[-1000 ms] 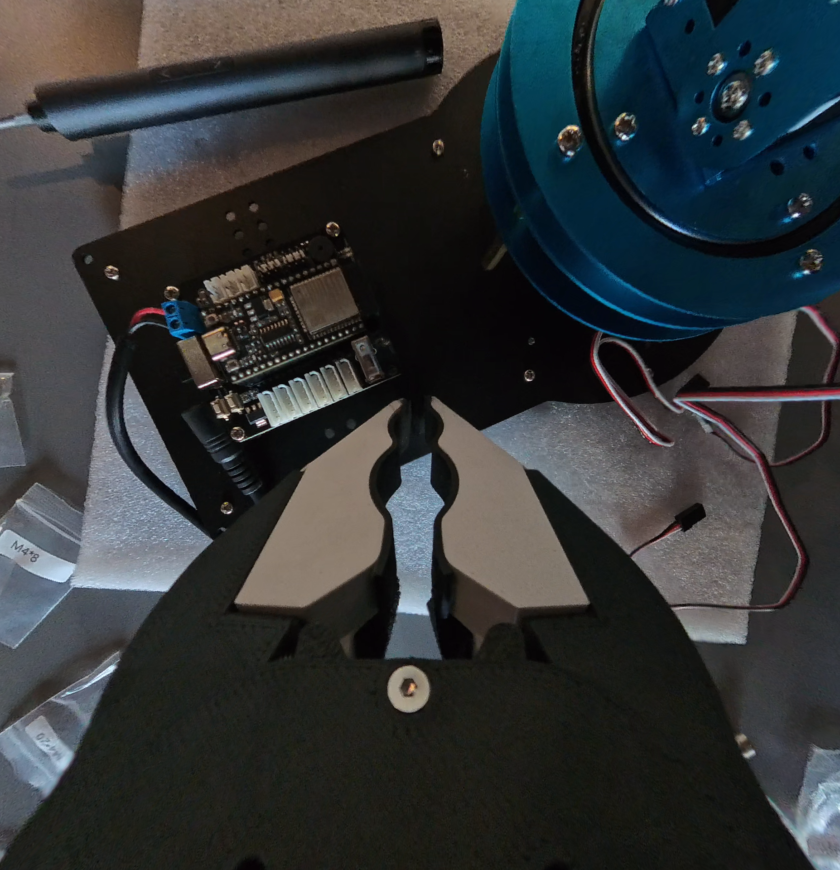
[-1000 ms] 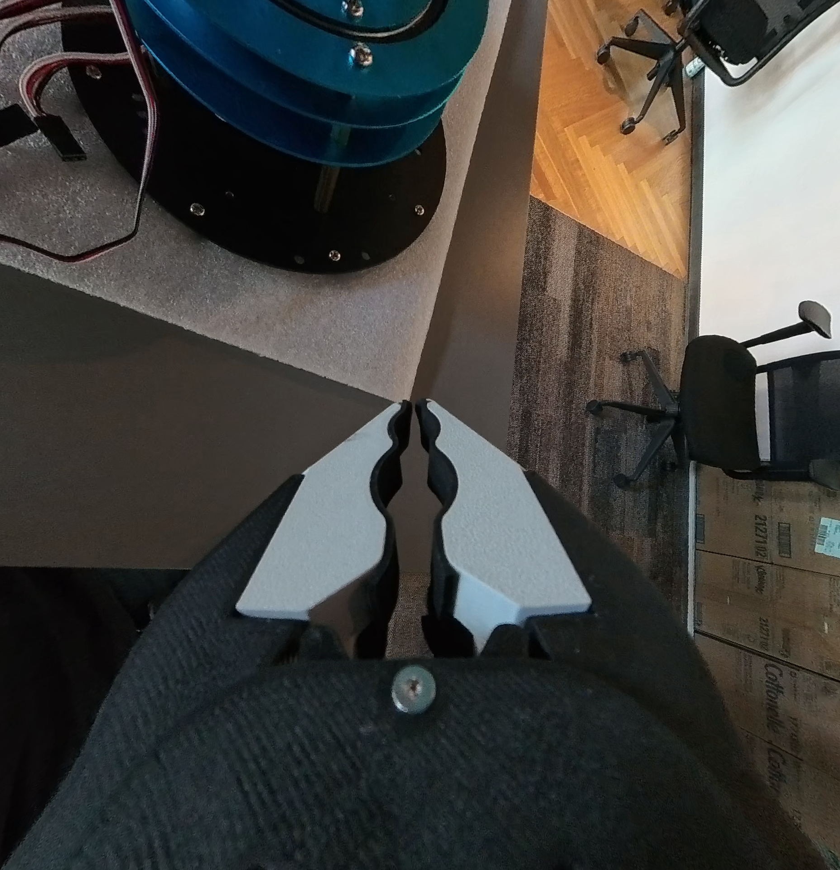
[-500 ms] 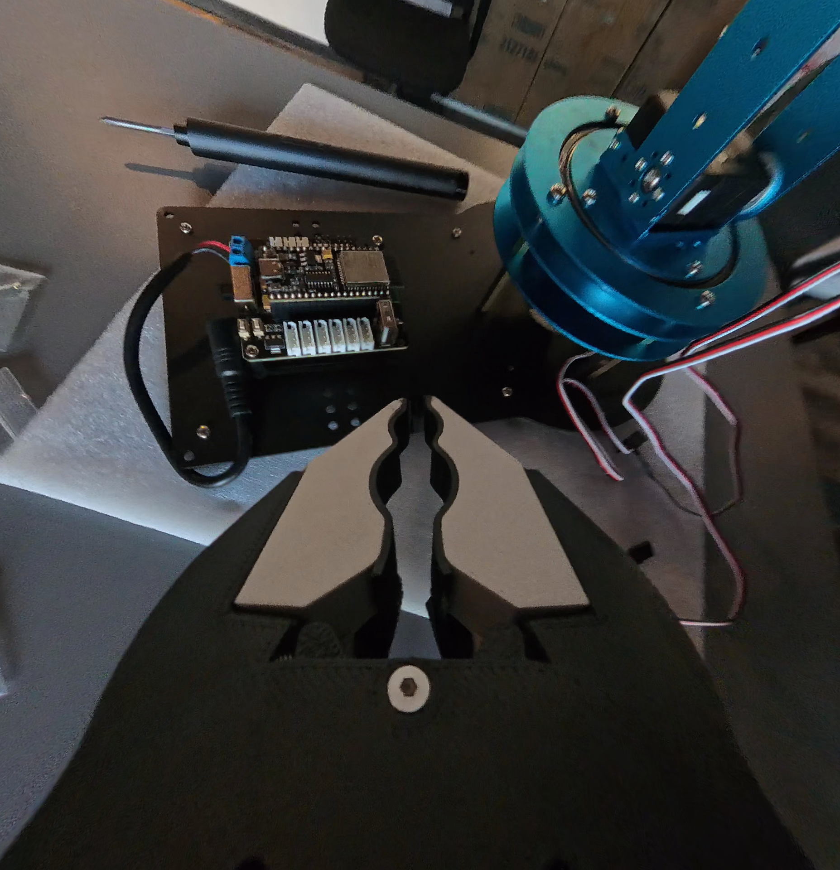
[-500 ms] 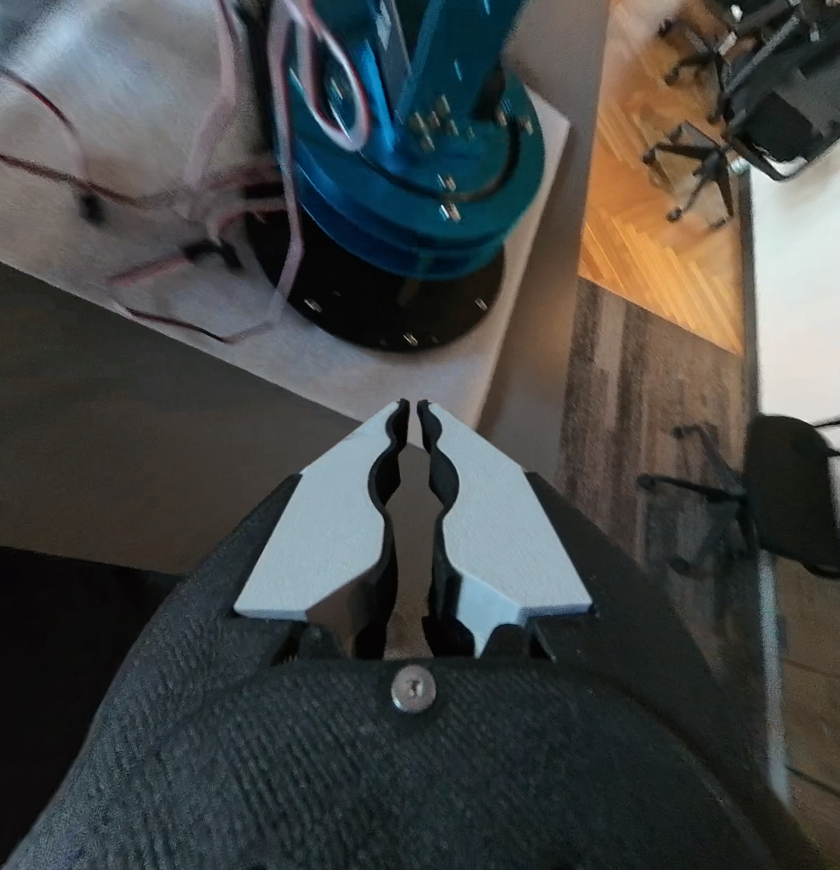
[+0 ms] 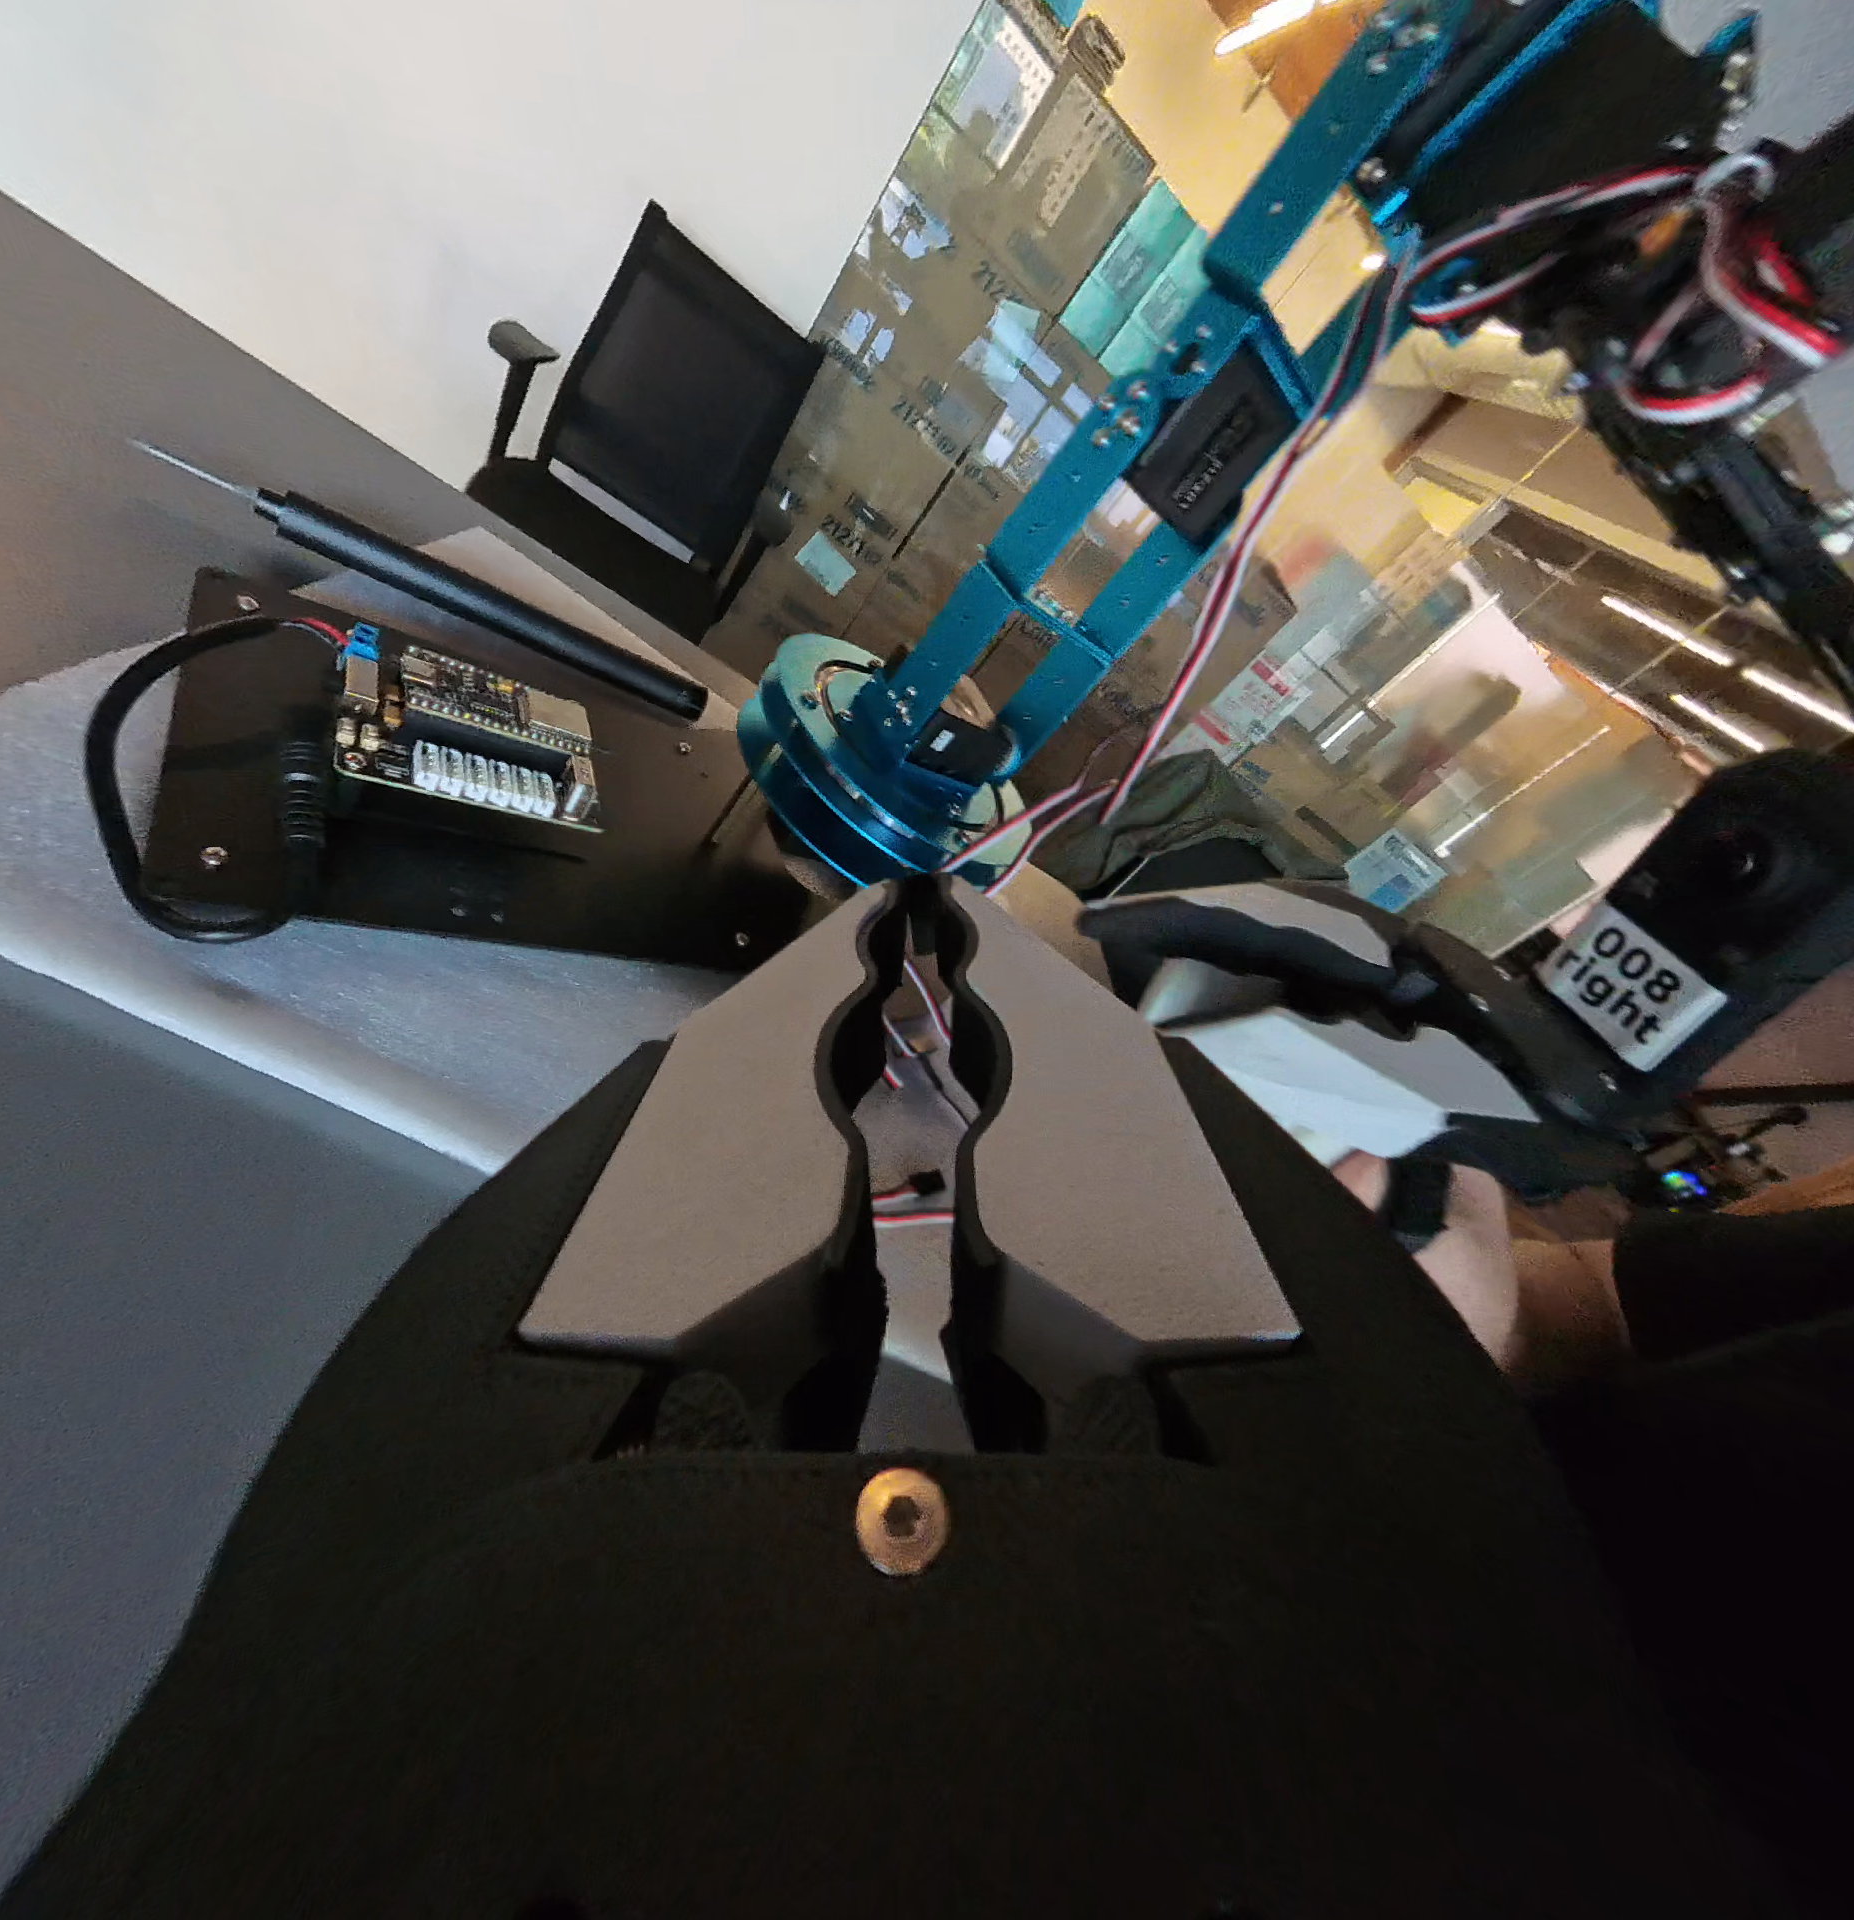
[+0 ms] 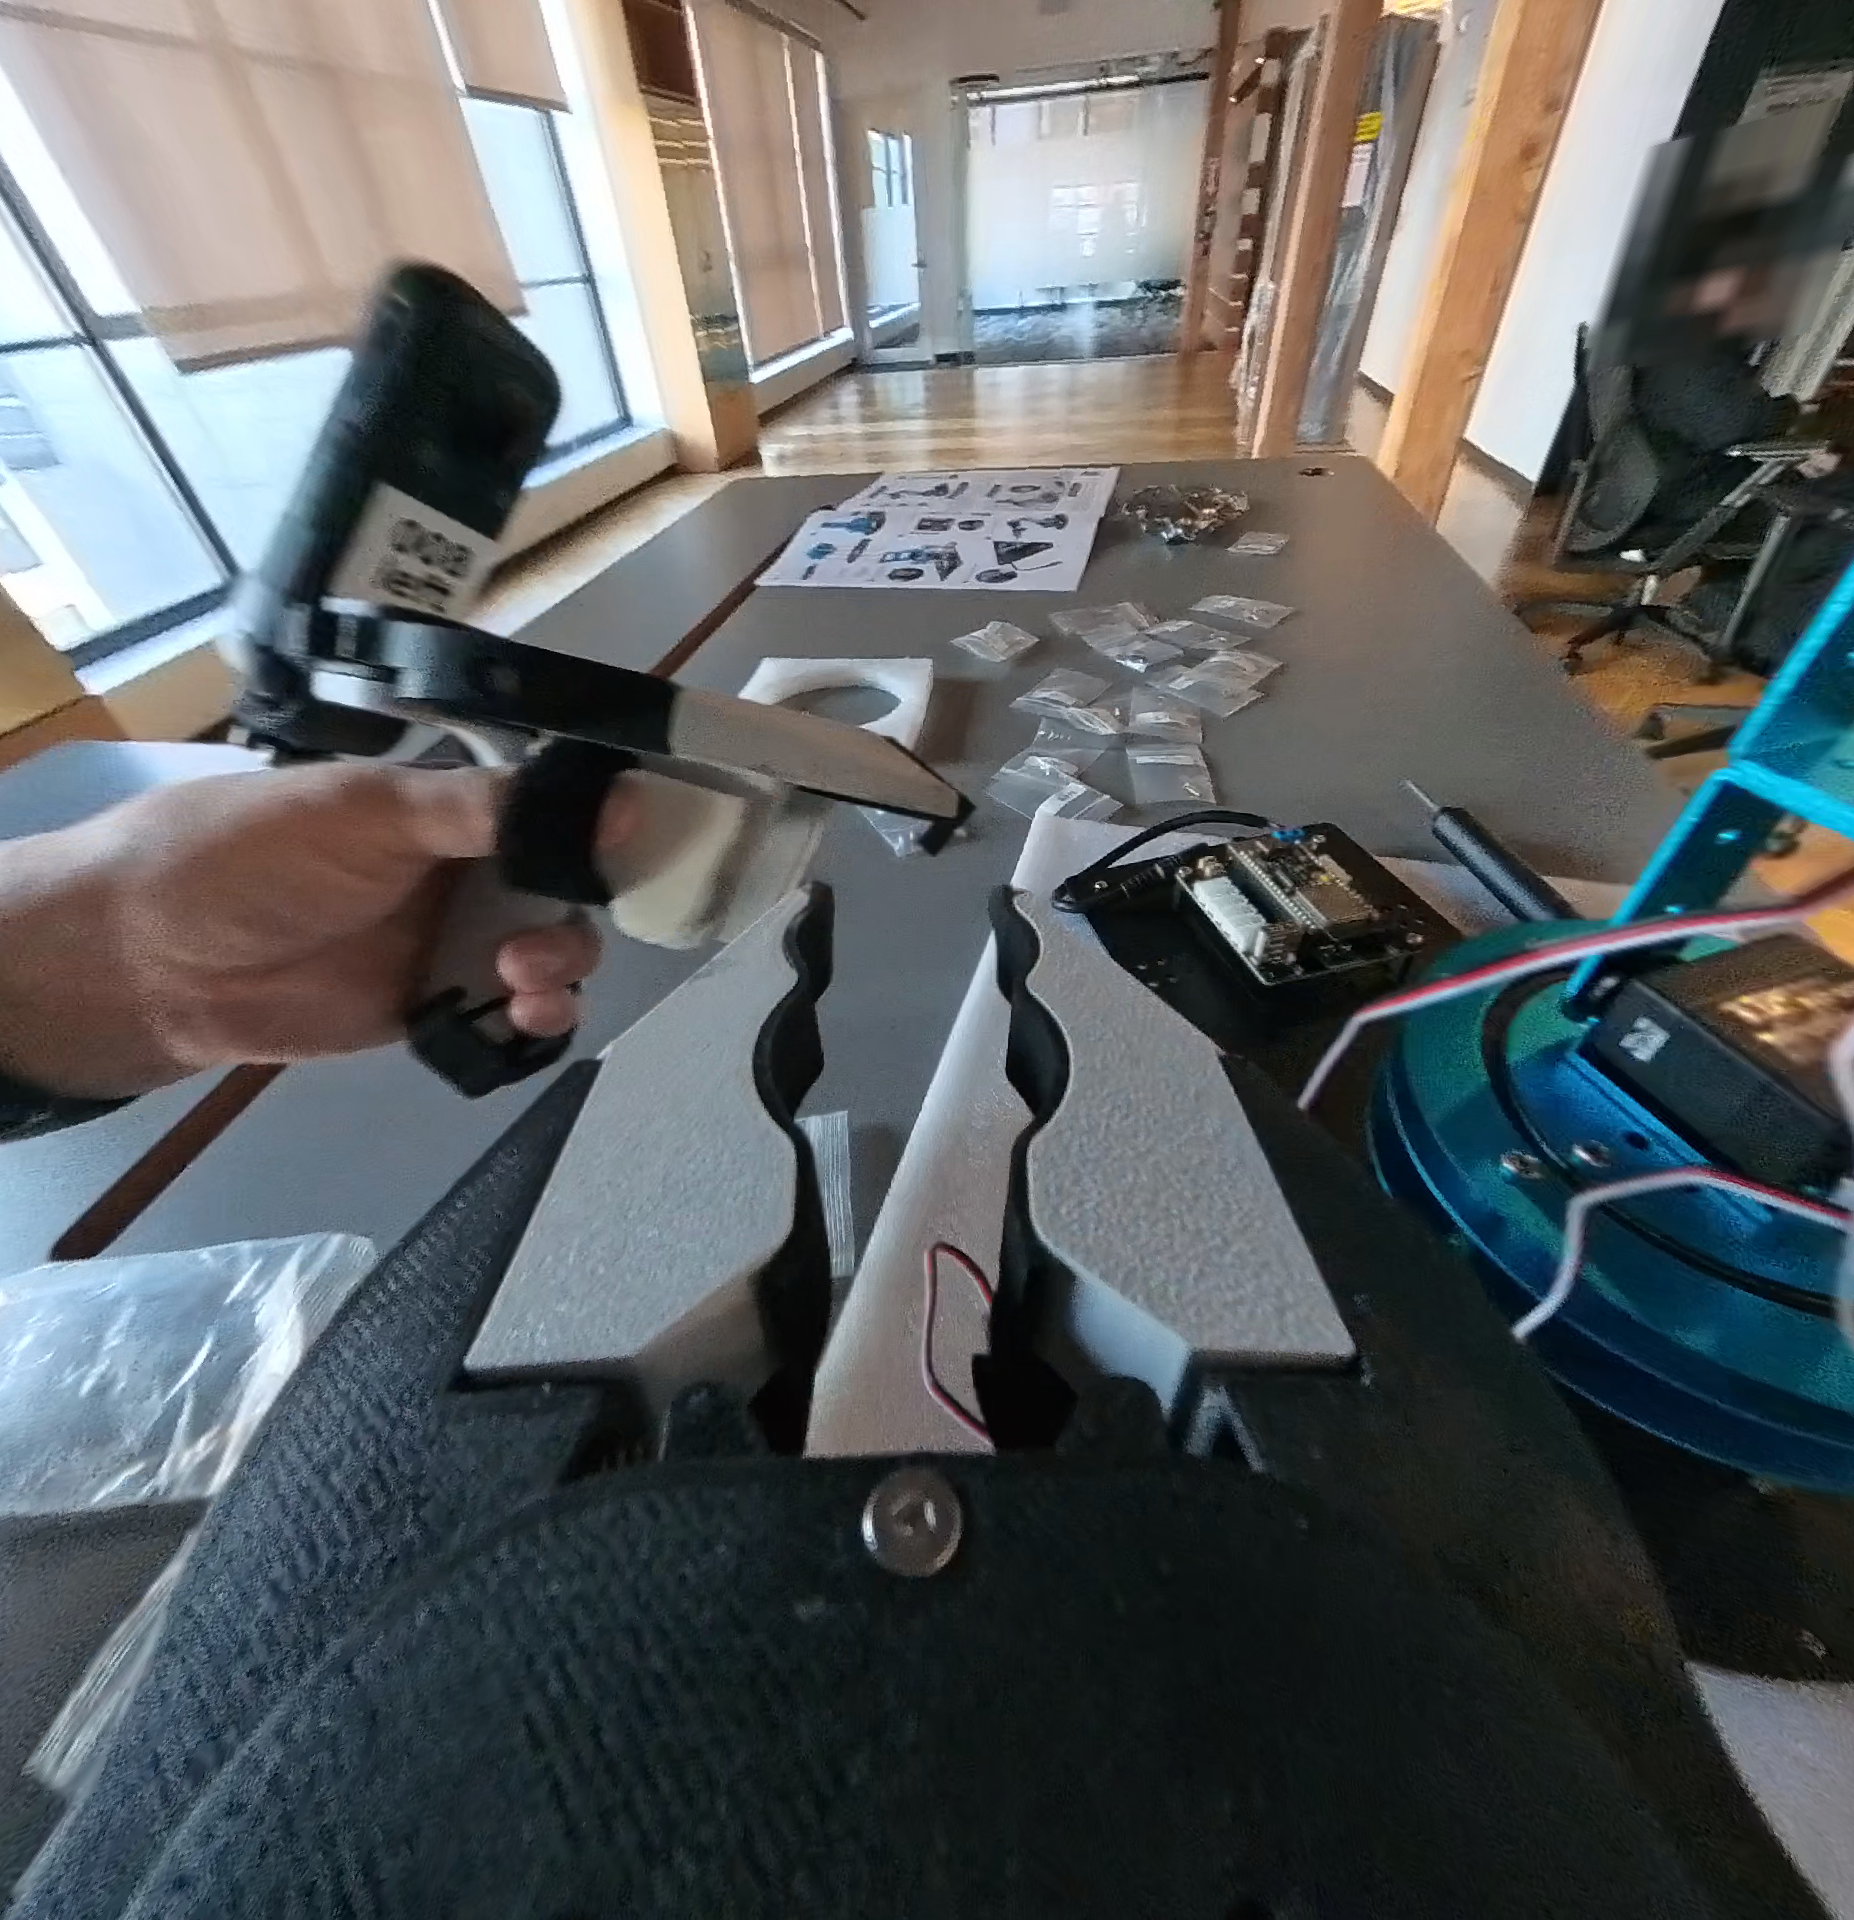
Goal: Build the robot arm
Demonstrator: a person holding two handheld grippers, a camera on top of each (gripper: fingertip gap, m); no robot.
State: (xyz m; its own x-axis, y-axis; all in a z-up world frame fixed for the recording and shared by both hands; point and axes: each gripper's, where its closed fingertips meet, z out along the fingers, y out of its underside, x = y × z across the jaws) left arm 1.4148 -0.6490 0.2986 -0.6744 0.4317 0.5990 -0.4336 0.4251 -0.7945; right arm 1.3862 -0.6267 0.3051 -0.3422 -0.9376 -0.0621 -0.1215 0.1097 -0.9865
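Observation:
My left gripper (image 5: 918,906) is shut and empty, raised above the white foam sheet (image 5: 279,997), pointing at the blue round base (image 5: 861,769) of a blue metal robot arm kit (image 5: 1089,520). A person's hand (image 6: 227,914) holds it in the right wrist view (image 6: 949,821). My right gripper (image 6: 912,904) is open and empty, above the foam next to the blue base (image 6: 1629,1195). It also shows in the left wrist view (image 5: 1245,956). A circuit board (image 5: 466,748) sits on the black baseplate (image 5: 435,873). Red, white and black servo wires (image 5: 1214,675) hang from the arm.
A black screwdriver (image 5: 487,603) lies behind the baseplate. Several small plastic bags (image 6: 1141,686), an instruction sheet (image 6: 954,530) and a white foam piece with a hole (image 6: 850,696) lie farther along the grey table. A clear bag (image 6: 123,1351) lies near left. Office chairs stand beyond. Left tips to right tips: about 4 cm. My left gripper's tips are some 15 cm from the black baseplate (image 5: 435,873). My right wrist view (image 6: 1166,951) looks at it from another angle.
Both grippers have lifted and tilted up from looking down at the table to looking across it. The right gripper has opened. The left gripper stays shut.

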